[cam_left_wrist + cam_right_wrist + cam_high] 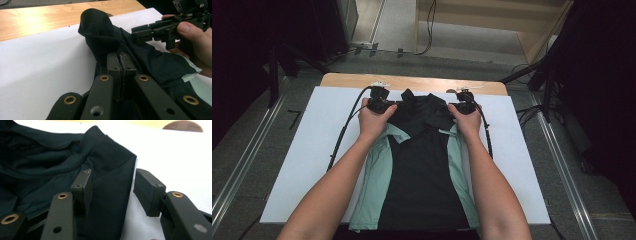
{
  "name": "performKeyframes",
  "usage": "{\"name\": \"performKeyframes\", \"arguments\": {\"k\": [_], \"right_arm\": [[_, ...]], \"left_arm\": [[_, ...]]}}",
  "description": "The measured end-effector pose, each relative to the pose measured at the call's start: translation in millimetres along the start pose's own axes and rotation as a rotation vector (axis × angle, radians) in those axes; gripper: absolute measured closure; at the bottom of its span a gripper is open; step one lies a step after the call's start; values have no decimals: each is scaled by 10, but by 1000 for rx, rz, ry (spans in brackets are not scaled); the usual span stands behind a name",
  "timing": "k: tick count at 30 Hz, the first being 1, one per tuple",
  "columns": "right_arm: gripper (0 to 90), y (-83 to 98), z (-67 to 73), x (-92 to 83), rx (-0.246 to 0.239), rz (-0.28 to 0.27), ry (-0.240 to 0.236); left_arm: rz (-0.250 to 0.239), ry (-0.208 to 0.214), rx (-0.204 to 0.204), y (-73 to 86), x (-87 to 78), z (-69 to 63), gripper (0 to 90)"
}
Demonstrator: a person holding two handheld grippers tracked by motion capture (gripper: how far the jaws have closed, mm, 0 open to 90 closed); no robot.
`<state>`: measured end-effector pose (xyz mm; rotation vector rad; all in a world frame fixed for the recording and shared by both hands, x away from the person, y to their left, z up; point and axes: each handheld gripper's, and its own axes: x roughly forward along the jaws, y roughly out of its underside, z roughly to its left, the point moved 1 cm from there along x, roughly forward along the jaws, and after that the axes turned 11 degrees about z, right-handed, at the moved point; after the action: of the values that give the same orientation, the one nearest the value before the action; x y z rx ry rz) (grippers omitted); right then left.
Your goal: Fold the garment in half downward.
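Note:
A black shirt [419, 170] with mint-green side panels [379, 175] lies flat on a white sheet [302, 150], its collar end at the far side. My left gripper [387, 105] sits at the far left shoulder; in the left gripper view its jaws [121, 58] are pressed together on black fabric [100, 37], which rises in a bunched peak beyond them. My right gripper [458, 106] is at the far right shoulder. Its jaws [115, 180] stand open around a folded edge of the shirt [110, 167]: the left pad [81, 183] touches the cloth, the right pad [147, 190] stays apart.
The sheet covers a wooden table [412, 81] whose bare far edge shows beyond the shirt. A cable [344, 130] trails from the left gripper across the sheet. Metal floor rails [242, 165] run along both sides, and dark stands and cables crowd the floor behind.

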<state>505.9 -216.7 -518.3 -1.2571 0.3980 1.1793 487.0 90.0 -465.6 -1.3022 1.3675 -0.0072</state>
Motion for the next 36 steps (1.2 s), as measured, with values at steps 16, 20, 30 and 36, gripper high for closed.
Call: {"name": "performKeyframes", "arguments": {"k": [16,20,30,36], "right_arm": [[871,26,78,-135,-98,-28,9],[872,4,158,-273,-139,-67,-13],[874,31,320,-542,-219,-140,-32],[874,94,402,-642,-255,-174,-47]], "left_arm": [[-12,-11,1,-3,-65,15,881],[-19,-14,0,-8,-89,21,881],[-56,-21,16,-35,-200,-13,881],[-71,-16,13,-30,-255,-15,881]]}}
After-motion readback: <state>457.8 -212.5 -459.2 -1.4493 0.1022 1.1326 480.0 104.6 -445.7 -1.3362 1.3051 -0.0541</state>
